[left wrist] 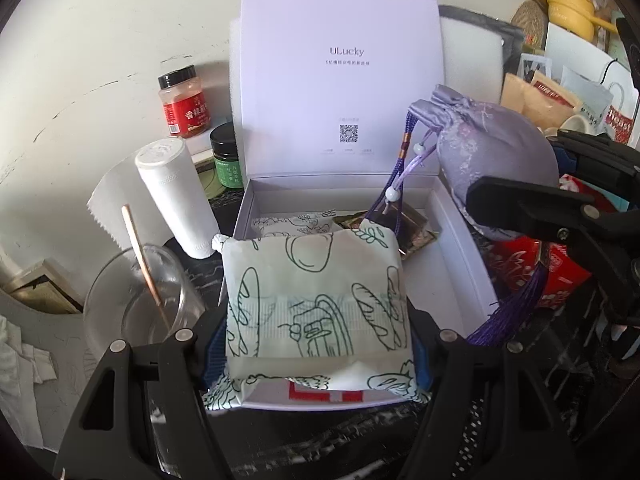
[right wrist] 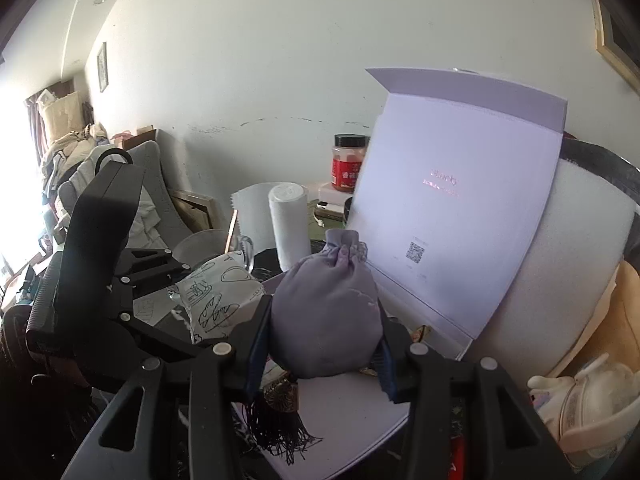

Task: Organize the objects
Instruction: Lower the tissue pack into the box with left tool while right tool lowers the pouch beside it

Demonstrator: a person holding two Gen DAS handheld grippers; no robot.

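Over the box (left wrist: 460, 248), each tool grips a pouch.

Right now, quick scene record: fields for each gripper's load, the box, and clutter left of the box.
left gripper: shut on printed pouch, over box's near edge
right gripper: shut on lilac drawstring bag, tassel hanging
box: white, lid up, items already inside
left of box: paper roll, glass bowl, two jars

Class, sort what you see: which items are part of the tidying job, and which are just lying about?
Job: printed pouch in left gripper; lilac pouch in right gripper; open box.
Lying about: paper roll, spice jar, green jar, glass bowl.
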